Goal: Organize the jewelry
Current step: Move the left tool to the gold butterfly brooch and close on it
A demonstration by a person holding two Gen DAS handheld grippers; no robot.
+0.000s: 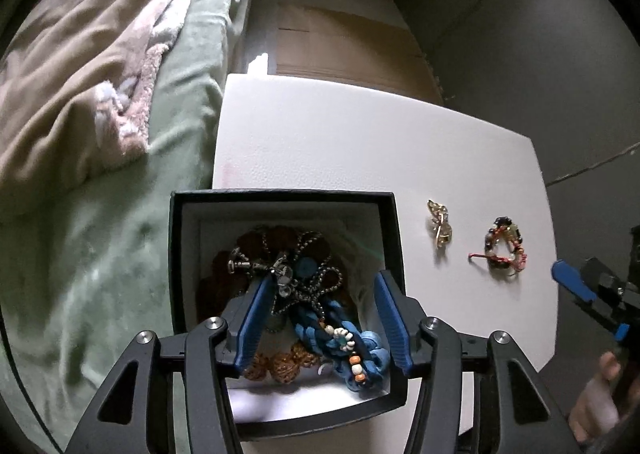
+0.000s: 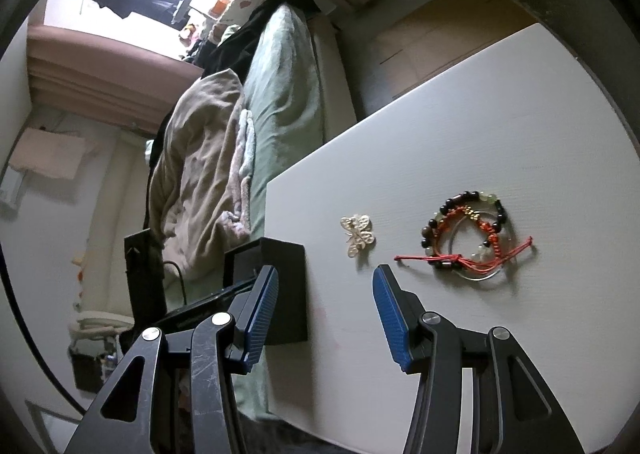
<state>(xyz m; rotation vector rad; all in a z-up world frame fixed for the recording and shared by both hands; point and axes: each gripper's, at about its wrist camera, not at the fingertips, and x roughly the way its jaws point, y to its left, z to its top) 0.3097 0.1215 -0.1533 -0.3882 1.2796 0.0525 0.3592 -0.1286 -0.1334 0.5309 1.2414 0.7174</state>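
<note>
A black jewelry box (image 1: 394,221) with a white lining stands on the white table (image 1: 340,141), holding a ball chain, blue braided cord and amber beads (image 1: 308,302). My left gripper (image 1: 322,286) is open, its fingers inside the box over the jewelry, holding nothing. A gold butterfly brooch (image 1: 440,230) and a red-cord beaded bracelet bundle (image 1: 502,252) lie on the table to the right of the box. In the right wrist view my right gripper (image 2: 325,280) is open and empty, low over the table, near the brooch (image 2: 358,234), the bracelets (image 2: 468,238) and the box (image 2: 280,286).
A bed with green sheet (image 1: 132,238) and a beige blanket (image 1: 80,65) runs along the table's left side. Cardboard (image 1: 340,41) lies on the floor beyond the table. The right gripper's blue finger (image 1: 570,280) shows at the table's right edge.
</note>
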